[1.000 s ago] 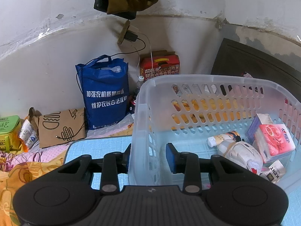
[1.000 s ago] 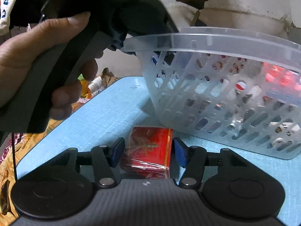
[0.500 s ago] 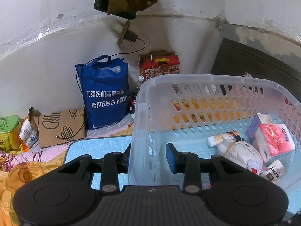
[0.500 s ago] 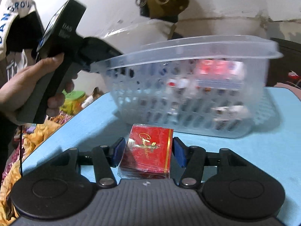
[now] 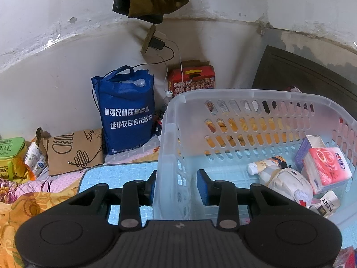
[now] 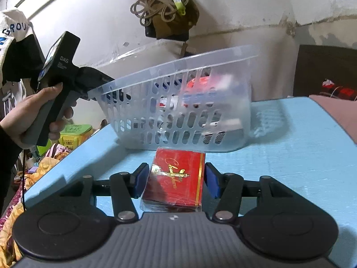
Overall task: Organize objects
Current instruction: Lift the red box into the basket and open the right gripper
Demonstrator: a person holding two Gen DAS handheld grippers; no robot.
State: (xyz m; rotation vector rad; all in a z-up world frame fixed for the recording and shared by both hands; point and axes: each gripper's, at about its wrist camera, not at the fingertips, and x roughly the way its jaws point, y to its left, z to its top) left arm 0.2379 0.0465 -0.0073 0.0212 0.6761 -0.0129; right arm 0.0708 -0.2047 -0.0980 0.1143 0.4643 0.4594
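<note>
Right gripper (image 6: 175,182) clamped on red cigarette pack (image 6: 176,181), pads pressing both sides, above blue mat (image 6: 301,156). Just ahead: clear plastic basket (image 6: 178,111), tilted. Left gripper (image 5: 176,186) shut on basket's side wall, one finger inside, one outside. Inside, right of left gripper: tissue pack (image 5: 326,167), bottle (image 5: 265,165).

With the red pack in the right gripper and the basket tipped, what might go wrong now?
The red pack sits between the right gripper pads with slight gaps showing; it may slip. The left gripper pinches only one wall of the basket, which is tilted, so its contents could slide.
</note>
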